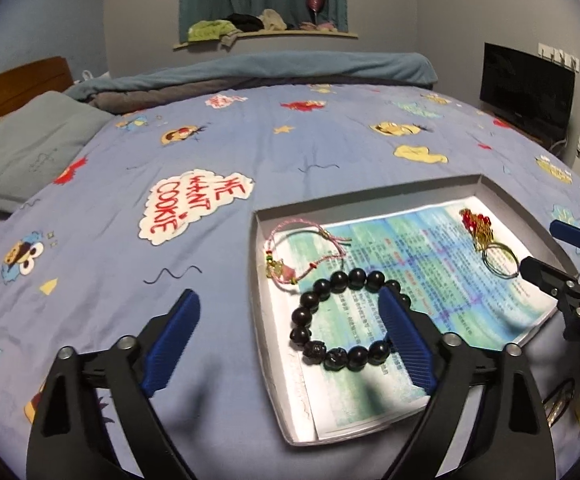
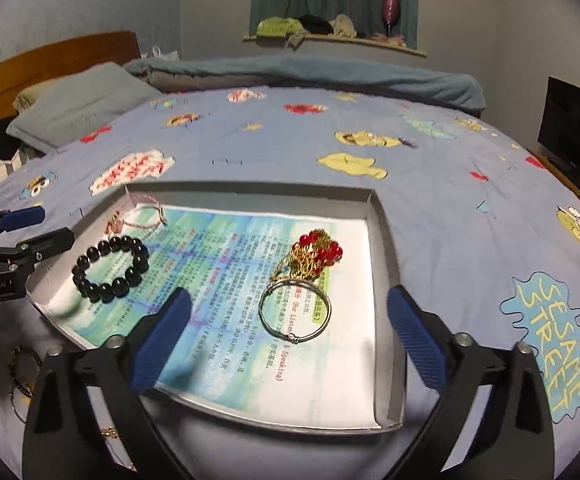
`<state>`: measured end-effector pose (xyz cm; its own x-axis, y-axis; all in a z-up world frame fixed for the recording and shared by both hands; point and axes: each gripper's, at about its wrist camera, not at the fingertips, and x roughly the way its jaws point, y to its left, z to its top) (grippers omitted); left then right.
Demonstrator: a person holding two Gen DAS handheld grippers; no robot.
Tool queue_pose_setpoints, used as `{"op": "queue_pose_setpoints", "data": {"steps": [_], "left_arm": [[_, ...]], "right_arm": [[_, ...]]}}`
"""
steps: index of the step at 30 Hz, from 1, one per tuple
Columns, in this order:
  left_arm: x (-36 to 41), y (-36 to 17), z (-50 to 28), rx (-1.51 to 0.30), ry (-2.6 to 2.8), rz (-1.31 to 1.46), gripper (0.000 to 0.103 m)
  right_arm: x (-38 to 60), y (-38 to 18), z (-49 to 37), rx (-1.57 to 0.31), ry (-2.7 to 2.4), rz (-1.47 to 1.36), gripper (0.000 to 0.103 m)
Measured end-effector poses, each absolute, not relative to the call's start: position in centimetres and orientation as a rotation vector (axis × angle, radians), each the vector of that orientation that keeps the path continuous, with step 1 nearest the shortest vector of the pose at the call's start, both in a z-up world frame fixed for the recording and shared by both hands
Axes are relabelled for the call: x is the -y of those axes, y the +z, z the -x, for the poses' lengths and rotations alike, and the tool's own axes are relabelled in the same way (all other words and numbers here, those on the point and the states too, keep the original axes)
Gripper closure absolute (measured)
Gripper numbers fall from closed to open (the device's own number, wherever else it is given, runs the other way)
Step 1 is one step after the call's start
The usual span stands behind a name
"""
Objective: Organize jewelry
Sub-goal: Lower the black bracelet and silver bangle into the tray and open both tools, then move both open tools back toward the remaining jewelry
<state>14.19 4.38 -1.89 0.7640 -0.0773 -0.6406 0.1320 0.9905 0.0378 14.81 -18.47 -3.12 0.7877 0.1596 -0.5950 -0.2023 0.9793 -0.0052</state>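
Four pieces already lie in the shallow box (image 2: pixel 386 236) ahead of both grippers: a dark bead bracelet (image 2: pixel 109 266), a pink cord bracelet (image 1: pixel 302 248), a red-and-gold chain (image 2: pixel 314 258) and a wire bangle (image 2: pixel 294 312). More jewelry (image 2: pixel 21 376) appears to wait on the bedspread (image 2: pixel 269 140), below the right gripper's left finger. Left gripper (image 1: pixel 290 344) and right gripper (image 2: pixel 290 340) hover spread wide and empty above the box's near edge.

Glossy dark beaded bracelet (image 1: pixel 346 316) against the left gripper's (image 1: pixel 290 344) ribbed blue plastic fingers (image 1: pixel 406 340). Between the right gripper's (image 2: pixel 290 336) fingers, a shiny wire bangle (image 2: pixel 294 312) on smooth printed paper (image 2: pixel 217 256). Matt cardboard tray (image 2: pixel 386 248); soft cloth bedspread (image 2: pixel 450 208).
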Motion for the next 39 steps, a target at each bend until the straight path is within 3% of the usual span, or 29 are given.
{"op": "queue_pose_setpoints", "data": {"steps": [27,39], "left_arm": [[-6.0,0.0,-9.8,-0.726,-0.121,-0.066,0.009],[-6.3,1.7,-4.0,-0.749,-0.152,-0.114,0.009]], "right_arm": [[19.8,0.3,-9.1,-0.589,0.225,0.071,0.006],[19.9,2.0,-3.9,-0.631,0.275,0.153,0.006]]}}
